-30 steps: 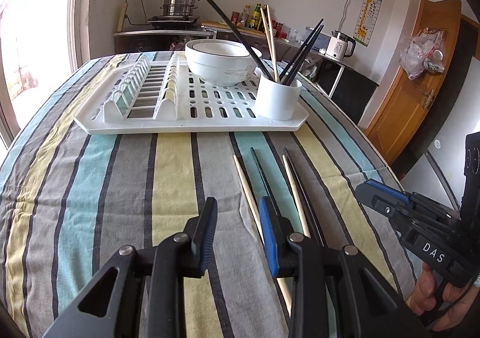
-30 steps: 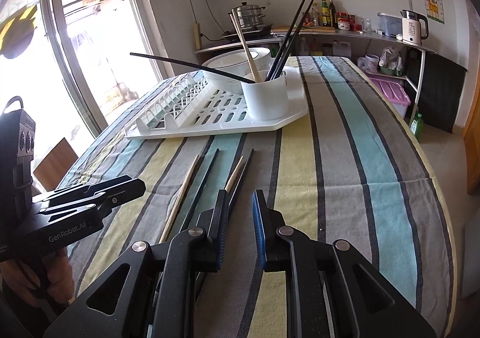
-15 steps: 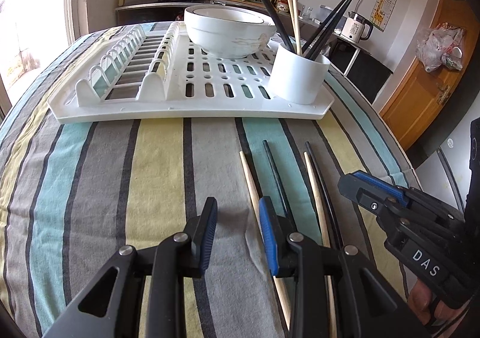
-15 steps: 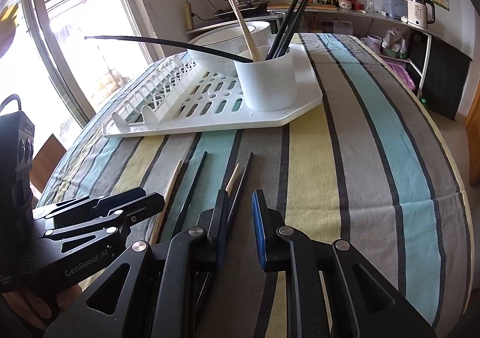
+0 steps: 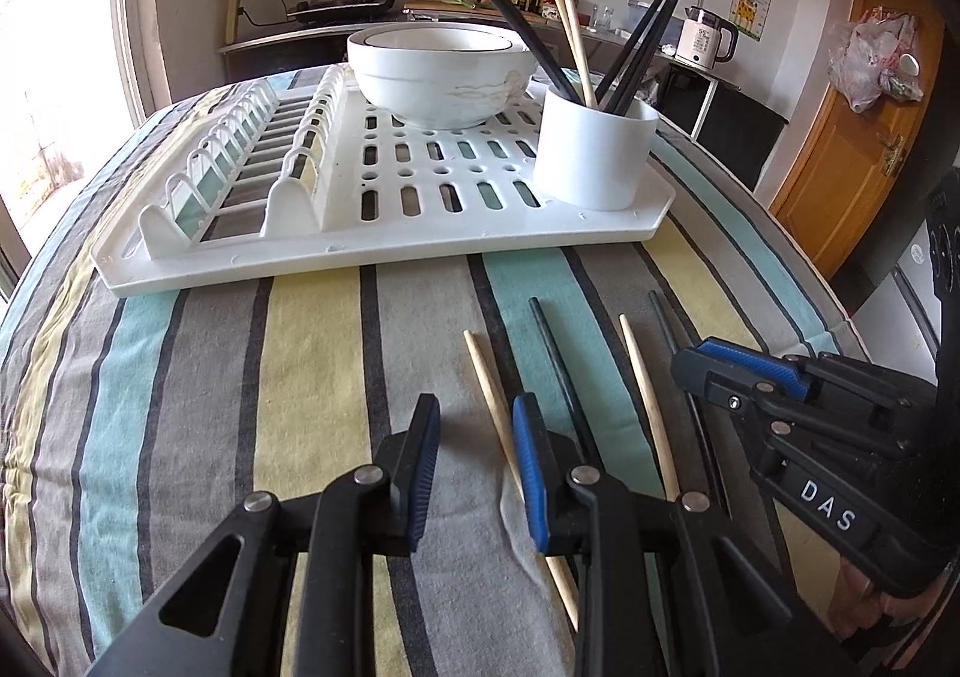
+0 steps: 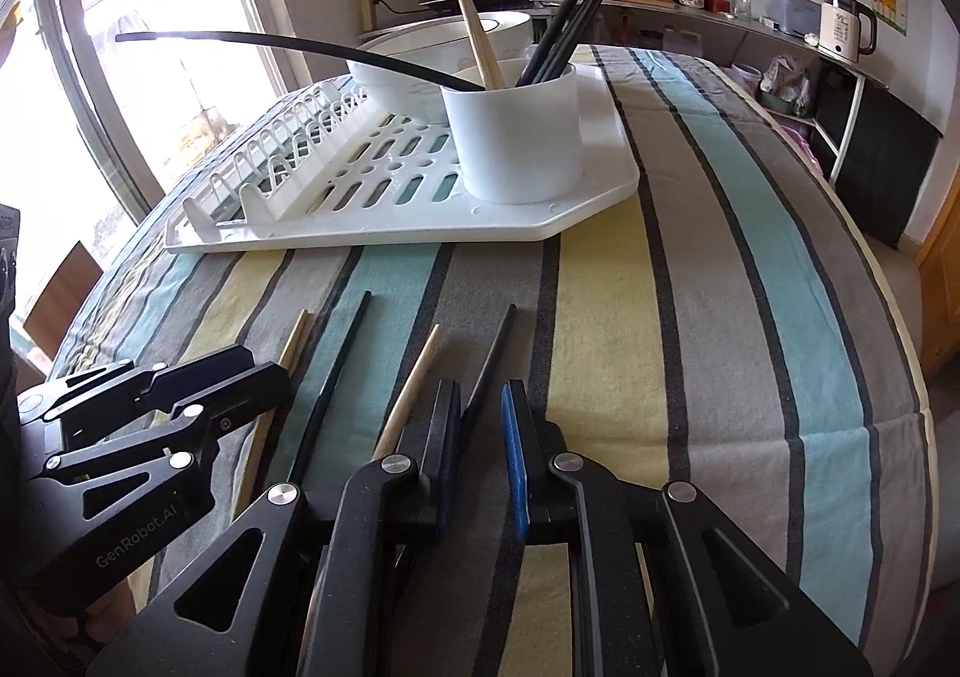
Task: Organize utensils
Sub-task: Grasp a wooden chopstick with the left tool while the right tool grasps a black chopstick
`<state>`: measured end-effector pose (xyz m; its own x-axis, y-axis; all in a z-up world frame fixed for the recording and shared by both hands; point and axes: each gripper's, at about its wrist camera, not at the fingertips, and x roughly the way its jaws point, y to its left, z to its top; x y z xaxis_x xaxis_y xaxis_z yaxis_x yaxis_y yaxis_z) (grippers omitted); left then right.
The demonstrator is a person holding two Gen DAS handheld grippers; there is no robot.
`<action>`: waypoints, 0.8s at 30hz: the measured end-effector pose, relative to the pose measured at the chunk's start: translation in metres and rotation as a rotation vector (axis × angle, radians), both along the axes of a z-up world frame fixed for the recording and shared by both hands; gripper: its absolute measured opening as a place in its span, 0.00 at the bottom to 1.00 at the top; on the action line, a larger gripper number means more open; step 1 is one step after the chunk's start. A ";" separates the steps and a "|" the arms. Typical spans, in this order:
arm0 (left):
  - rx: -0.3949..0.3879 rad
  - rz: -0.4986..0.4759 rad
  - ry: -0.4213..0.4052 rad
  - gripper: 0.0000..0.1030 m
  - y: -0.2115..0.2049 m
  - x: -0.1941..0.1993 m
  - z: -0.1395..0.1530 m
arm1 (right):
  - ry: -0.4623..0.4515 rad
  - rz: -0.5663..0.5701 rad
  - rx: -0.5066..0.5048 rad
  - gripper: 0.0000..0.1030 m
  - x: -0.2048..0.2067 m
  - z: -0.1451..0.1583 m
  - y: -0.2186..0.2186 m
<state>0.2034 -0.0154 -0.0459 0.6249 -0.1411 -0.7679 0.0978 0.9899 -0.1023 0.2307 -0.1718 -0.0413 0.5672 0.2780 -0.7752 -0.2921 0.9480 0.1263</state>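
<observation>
Four loose chopsticks lie on the striped tablecloth (image 5: 198,407) in front of the drying rack, roughly parallel, tips toward the rack: a wooden chopstick (image 5: 489,395) on the left, a black chopstick (image 5: 555,359), a second wooden chopstick (image 5: 645,395), and a second black chopstick (image 6: 489,362) on the right.

Your right gripper (image 6: 480,455) is low over the cloth with that rightmost black chopstick running into the gap between its blue pads. The jaws stand apart with a narrow gap; no contact with the stick can be confirmed. Judgement: straddling the stick along its length sets you up to pinch it near the thick end, so it can be swung upright.

Your left gripper (image 5: 474,467) holds nothing, jaws wider apart. The leftmost wooden chopstick passes just beside and under its right pad, not between the pads. Judgement: shift slightly right before you close.

Destination is likely the white utensil cup (image 5: 591,152), standing at the near right corner of the white drying rack (image 5: 384,251). It already holds two wooden chopsticks, black chopsticks and one long black utensil leaning far out. A white bowl (image 5: 438,74) sits on the rack behind it.

Risk: the leaning utensils crowd the cup's mouth.
</observation>
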 end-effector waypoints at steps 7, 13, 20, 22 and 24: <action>0.047 -0.030 0.004 0.13 -0.012 0.006 0.001 | 0.021 0.003 -0.070 0.14 0.013 0.002 0.008; 0.046 -0.050 0.010 0.08 -0.012 0.008 0.001 | 0.032 -0.006 -0.085 0.11 0.025 0.002 0.010; 0.077 -0.058 0.003 0.05 -0.014 0.008 0.000 | 0.032 0.006 -0.109 0.07 0.028 0.002 0.012; 0.080 -0.059 0.005 0.05 -0.014 0.009 0.000 | 0.042 0.011 -0.082 0.06 0.029 0.003 0.009; 0.079 -0.061 0.009 0.05 -0.013 0.010 0.000 | 0.034 0.010 -0.065 0.06 0.029 0.007 0.006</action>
